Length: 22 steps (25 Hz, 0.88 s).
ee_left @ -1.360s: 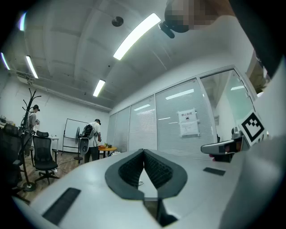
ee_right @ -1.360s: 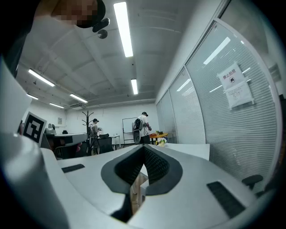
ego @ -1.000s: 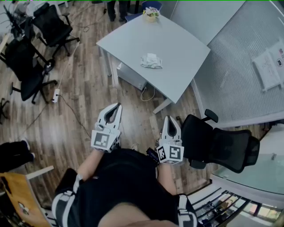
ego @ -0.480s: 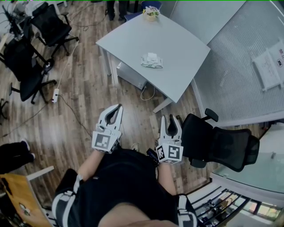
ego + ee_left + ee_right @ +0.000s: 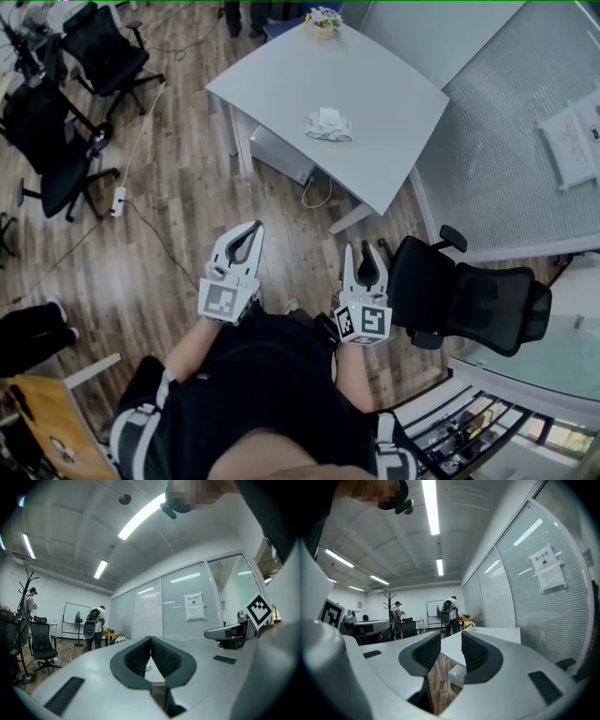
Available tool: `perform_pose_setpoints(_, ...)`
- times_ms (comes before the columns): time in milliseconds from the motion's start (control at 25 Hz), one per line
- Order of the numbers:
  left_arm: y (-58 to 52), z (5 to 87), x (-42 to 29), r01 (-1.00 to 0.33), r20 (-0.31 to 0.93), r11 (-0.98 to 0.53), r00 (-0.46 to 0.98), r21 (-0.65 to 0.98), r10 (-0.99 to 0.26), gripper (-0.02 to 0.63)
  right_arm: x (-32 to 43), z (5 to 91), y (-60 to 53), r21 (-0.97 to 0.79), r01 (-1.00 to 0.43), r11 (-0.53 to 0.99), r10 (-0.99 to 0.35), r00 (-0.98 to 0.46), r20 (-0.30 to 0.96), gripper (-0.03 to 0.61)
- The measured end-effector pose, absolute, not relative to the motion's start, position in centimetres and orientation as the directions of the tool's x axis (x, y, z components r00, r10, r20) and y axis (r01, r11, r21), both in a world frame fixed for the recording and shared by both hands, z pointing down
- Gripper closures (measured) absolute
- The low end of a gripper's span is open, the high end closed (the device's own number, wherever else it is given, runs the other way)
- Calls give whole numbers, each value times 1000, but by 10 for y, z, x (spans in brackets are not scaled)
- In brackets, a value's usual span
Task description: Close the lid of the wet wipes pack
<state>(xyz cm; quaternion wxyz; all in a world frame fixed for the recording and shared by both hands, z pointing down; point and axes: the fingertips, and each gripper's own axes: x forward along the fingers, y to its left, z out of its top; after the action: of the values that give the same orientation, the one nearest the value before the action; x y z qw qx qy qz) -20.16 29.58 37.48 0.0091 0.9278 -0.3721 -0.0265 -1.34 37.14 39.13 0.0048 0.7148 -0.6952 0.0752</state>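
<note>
The white table is well ahead of both grippers, so nothing on it is within reach. If you stretch from where you stand you will come in with bent wrists and poor aim, so get closer first.

The black office chair sits just beside your right gripper, on its outer side. Swing that arm wide as you go forward and you are likely to clip the backrest.

The right gripper's jaws are opening with nothing between them. Your left gripper has its jaws pressed together, also on nothing. You could press the lid down with those closed tips, but pushing one-handed may slide the pack across the smooth tabletop. Use the other gripper to steady it.

The wet wipes pack lies far ahead of both grippers, a little nearer the right one's line, near the middle of the table. It is too small from here to tell how the lid stands, so committing to an angle now risks folding the flap the wrong way.
</note>
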Motion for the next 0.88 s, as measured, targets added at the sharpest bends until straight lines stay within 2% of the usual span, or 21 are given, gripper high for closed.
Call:
perform_pose_setpoints(400, 251, 395, -207, -665, -4, -744, 745, 70, -667, 592, -19, 408, 323, -115, -992, -50, -992, 36, 125, 430)
perform_pose_setpoints(640, 192, 404, -165, -677, 8, -734, 736, 47, -677, 592, 28, 418, 258, -121, -992, -26, -993, 11, 119, 430)
perform_pose_setpoints(880, 113, 404, -119, -745, 28, -666, 667, 39, -745, 592, 84, 416, 175, -121, -991, 49, -991, -63, 119, 430)
